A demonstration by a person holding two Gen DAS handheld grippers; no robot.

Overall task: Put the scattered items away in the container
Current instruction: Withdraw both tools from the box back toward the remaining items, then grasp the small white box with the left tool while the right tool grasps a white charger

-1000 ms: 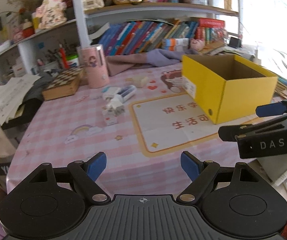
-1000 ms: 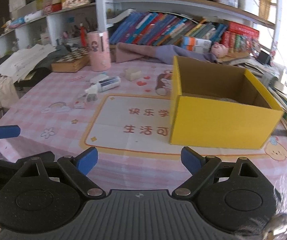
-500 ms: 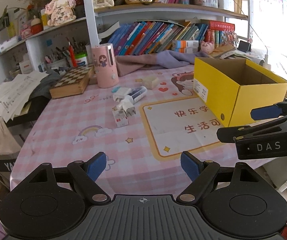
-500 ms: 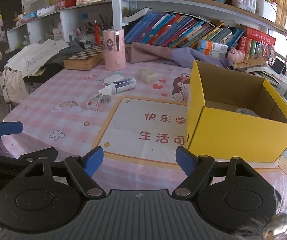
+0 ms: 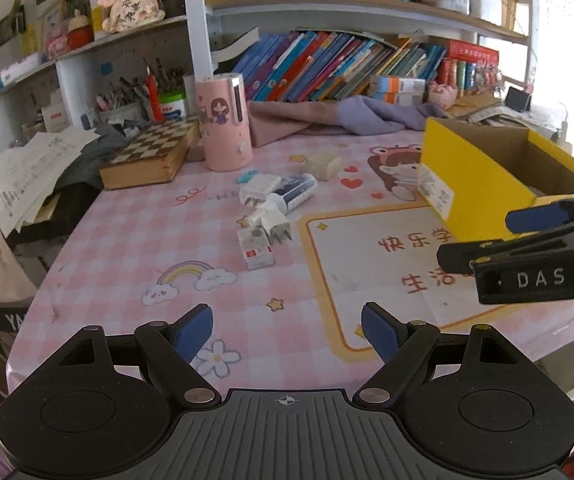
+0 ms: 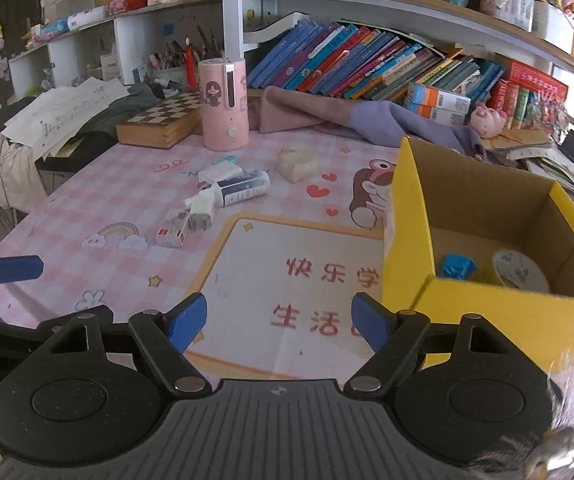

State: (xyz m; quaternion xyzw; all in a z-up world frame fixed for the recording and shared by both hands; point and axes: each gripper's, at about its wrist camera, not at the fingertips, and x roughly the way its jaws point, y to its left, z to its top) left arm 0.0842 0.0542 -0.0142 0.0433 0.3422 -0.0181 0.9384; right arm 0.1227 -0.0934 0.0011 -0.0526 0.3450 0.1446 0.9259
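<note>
Tools came nearest: the left tool [image 5: 287, 330] and right tool [image 6: 278, 318] both hovered with jaws apart, nothing between them, the right's having just narrowed slightly. Beyond, on the pink checked counter [image 5: 127, 240], lay a small carton [image 5: 256, 249], white chargers [image 5: 273, 224] and a tube [image 5: 295, 195], well apart from the yellow box [image 6: 487, 312], which held a blue packet [image 6: 458, 266] and tape roll [image 6: 521, 270].

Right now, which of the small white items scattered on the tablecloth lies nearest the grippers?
The small white box with the red label, at the near end of the cluster, just in front of the white plug.
</note>
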